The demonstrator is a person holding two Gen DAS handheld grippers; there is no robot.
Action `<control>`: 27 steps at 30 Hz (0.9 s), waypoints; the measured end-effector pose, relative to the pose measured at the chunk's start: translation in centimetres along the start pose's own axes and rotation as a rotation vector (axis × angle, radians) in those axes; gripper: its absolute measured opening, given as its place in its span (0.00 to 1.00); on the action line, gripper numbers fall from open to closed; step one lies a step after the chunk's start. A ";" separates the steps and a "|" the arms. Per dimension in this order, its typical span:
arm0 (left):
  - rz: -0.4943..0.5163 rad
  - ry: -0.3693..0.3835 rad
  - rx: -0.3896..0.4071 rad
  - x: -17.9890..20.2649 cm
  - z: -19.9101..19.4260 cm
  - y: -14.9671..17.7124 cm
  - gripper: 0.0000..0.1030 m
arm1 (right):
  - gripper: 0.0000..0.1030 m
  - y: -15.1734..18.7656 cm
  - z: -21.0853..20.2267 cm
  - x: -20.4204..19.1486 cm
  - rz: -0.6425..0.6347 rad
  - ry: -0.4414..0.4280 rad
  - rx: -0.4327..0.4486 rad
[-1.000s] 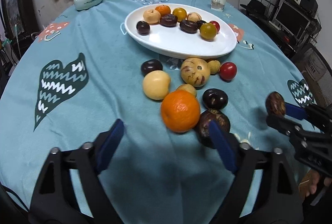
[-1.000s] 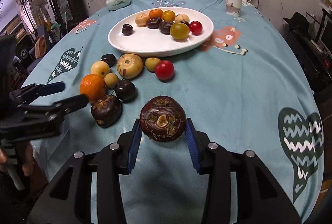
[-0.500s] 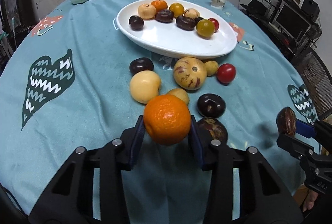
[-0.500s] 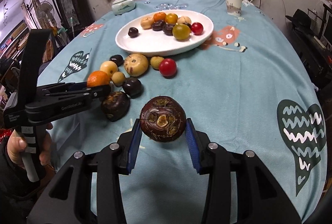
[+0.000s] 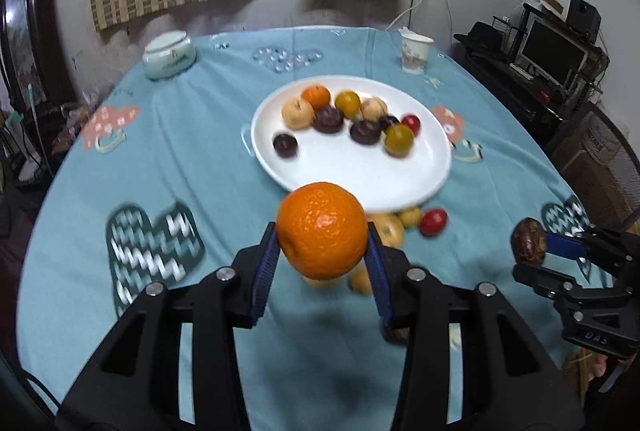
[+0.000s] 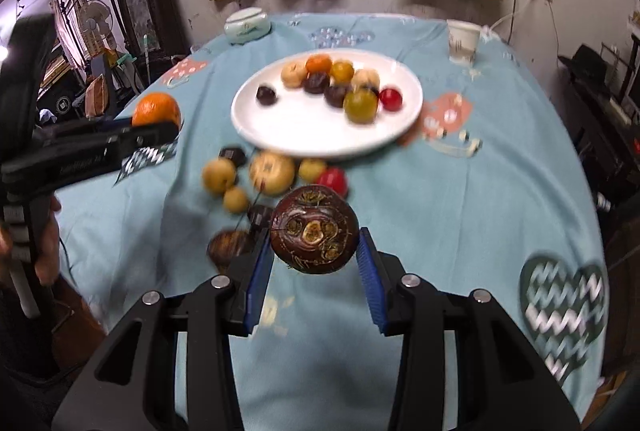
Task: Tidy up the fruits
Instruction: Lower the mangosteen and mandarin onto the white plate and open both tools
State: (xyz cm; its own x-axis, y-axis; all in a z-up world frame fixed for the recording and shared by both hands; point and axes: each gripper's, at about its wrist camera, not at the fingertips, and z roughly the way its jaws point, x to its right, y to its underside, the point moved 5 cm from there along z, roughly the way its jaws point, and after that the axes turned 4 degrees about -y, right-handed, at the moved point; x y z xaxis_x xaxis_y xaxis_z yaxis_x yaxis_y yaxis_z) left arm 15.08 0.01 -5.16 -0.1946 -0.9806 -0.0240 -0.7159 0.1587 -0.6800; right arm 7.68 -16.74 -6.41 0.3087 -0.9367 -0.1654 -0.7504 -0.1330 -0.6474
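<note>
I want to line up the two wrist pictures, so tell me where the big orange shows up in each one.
Left wrist view: the big orange sits low in the centre, clamped between the left gripper's jaws, off the cloth.
Right wrist view: the same orange is at the left edge, above the dark gripper body reaching in from the left.
Shared landmark: the white plate of fruit, also mid-picture in the right wrist view.

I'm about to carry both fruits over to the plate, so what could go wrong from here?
The orange is round and held only at its sides by the left gripper, so it might roll out of the jaws. The dark brown fruit in the right gripper carries the same risk. The white plate already has fruit bunched at its far side; a drop there could knock pieces off. Loose fruit lies just before the plate's near rim.
</note>
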 end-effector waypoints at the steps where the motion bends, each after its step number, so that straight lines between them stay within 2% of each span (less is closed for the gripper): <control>1: 0.009 -0.013 -0.007 -0.3 0.9 -1.7 0.41 | 0.41 -1.2 0.3 0.3 -0.005 0.009 0.006; 5: 0.014 -0.040 -0.031 -0.3 4.5 -6.8 0.42 | 0.41 -6.5 2.4 2.0 -0.010 0.051 0.018; 7: 0.019 -0.072 -0.034 -0.2 6.3 -8.4 0.42 | 0.41 -9.3 4.3 3.0 0.001 0.068 0.018; 11: -0.010 -0.063 -0.086 -0.5 10.0 -10.1 0.42 | 0.41 -12.7 8.6 4.0 0.006 0.046 -0.003; 15: -0.018 -0.067 -0.129 -1.1 12.9 -10.3 0.42 | 0.41 -13.8 12.2 2.3 -0.013 -0.041 -0.070; 20: -0.030 -0.081 -0.175 -2.5 15.8 -10.1 0.42 | 0.41 -13.6 15.4 0.5 -0.055 -0.077 -0.126; 27: -0.030 -0.074 -0.195 -2.9 17.6 -10.5 0.42 | 0.42 -13.9 17.9 0.1 -0.073 -0.062 -0.145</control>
State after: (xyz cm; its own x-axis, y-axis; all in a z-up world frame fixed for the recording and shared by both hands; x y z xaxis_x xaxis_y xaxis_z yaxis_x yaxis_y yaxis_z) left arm 34.97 -0.89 -10.80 -0.1267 -0.9899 -0.0641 -0.8380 0.1414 -0.5270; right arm 28.59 -9.15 -10.80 0.3981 -0.9014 -0.1705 -0.7997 -0.2500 -0.5459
